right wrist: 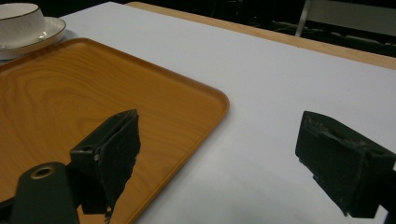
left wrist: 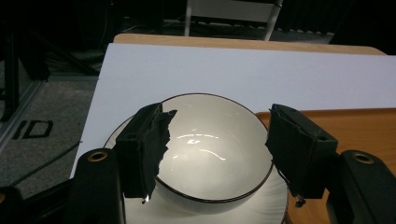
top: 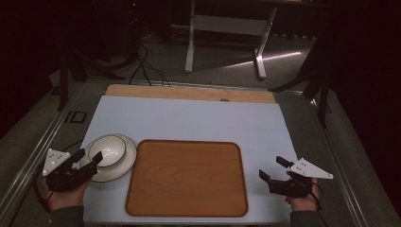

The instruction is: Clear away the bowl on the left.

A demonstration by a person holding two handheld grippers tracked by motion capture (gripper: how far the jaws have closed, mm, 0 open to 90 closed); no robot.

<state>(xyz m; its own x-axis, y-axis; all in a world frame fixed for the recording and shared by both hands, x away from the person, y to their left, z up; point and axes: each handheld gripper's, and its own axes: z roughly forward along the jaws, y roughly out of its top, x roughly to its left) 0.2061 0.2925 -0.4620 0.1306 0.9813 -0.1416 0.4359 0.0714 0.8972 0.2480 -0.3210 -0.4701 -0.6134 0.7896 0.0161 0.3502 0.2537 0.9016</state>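
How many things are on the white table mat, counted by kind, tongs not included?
Bowl: 1
Plate: 1
Wooden tray: 1
Total: 3

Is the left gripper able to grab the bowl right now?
Probably yes. The left gripper is open with its jaws on either side of the bowl, which sits on a plate, and nothing lies between them.
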